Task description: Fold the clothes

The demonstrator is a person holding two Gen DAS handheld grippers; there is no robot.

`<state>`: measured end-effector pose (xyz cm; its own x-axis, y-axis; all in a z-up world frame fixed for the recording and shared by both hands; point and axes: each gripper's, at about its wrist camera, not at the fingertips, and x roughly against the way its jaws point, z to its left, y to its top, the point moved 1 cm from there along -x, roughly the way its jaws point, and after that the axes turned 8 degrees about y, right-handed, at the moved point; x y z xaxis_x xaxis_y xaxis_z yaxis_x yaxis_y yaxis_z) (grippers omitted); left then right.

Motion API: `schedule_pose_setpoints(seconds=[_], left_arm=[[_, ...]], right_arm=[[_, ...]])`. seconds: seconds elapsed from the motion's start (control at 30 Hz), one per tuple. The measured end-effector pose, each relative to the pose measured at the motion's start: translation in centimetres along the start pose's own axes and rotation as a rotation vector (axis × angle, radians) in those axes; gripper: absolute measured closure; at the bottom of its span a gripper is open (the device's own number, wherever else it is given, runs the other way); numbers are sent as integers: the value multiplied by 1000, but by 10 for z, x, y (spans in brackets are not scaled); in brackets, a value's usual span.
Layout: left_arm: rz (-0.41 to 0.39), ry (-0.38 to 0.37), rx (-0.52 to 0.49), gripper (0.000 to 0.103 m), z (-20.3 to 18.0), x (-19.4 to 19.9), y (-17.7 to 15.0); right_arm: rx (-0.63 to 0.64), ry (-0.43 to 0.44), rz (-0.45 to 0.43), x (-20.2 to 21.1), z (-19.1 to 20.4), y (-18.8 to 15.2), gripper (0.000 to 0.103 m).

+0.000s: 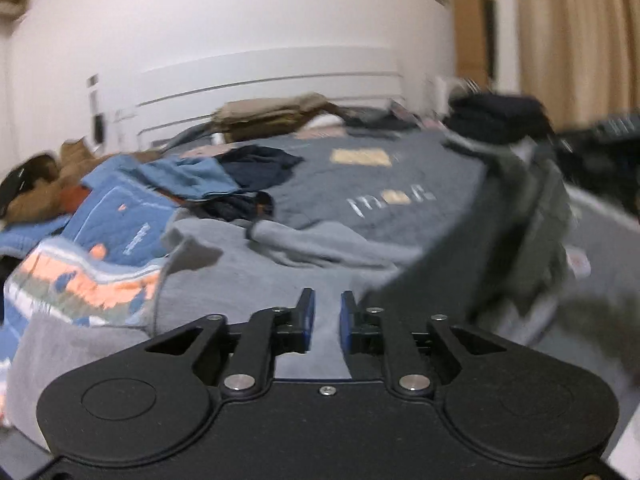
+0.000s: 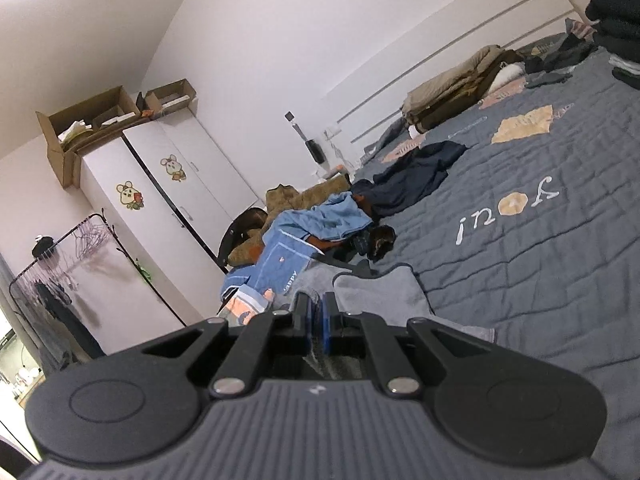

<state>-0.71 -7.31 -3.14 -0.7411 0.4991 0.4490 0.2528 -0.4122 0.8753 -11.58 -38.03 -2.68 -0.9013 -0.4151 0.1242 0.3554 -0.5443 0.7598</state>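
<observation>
**Grey garment half in hand on the bed**

Left wrist view: the left claw (image 1: 327, 312) hangs above the grey garment (image 1: 248, 276), its blue pads a narrow gap apart with nothing between them; cloth shows only behind the gap. The garment lies rumpled on the quilt (image 1: 384, 184), on the near side of its "you!" lettering (image 1: 390, 199). The clothes pile (image 1: 160, 196) sits left of the lettering, touching the garment's left edge. Right of the lettering, the blurred right claw (image 1: 600, 148) holds up a dark hanging fold (image 1: 532, 216). I judge the step is picking up a second corner, so the left claw should spread wider, drop onto one clean edge, and take a single layer, not a bunch.

Right wrist view: the right claw (image 2: 316, 320) is pressed together, and grey cloth appears to run into it, so it seems to pinch the garment's edge. The garment lies below the lettering here. The quilt around and beyond the lettering is bare and flat: good room to spread the garment. The bed's left edge, past the pile, falls away towards the wardrobe (image 2: 160, 184) and rack (image 2: 60, 256); keep the cloth from sliding that way.
</observation>
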Motion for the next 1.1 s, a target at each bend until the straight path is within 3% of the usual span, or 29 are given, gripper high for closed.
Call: schedule_pose_setpoints(seconds=[0.07,0.27,0.47,0.7,0.9,1.0,1.07,1.1], left_arm=[[10,-18,-74,64,-12,0,-5],[67,-58,-290,62,-42,-1,-29],[151,-81,-423,58,-55,-5,-50],[196,-121,-478,58,-56,-6,-60],[223,-66,-559,58,-62,-11,-71],[200,-64,-521,59,-59,-13,-67],[192,-65,-462,78,-54,-14,-61],[189,-68,-432,80,-51,-15,-57]], right_arm=[[-4,-7,-2,1,-2,0,98],[-13,-24,1,4,-7,2,98],[0,-34,16,3,-6,0,98],[-9,-48,15,4,-8,1,98],[-16,-62,15,3,-12,1,98],[-13,-65,21,2,-12,1,98],[-13,-67,25,2,-11,0,98],[-12,-68,28,1,-12,0,98]])
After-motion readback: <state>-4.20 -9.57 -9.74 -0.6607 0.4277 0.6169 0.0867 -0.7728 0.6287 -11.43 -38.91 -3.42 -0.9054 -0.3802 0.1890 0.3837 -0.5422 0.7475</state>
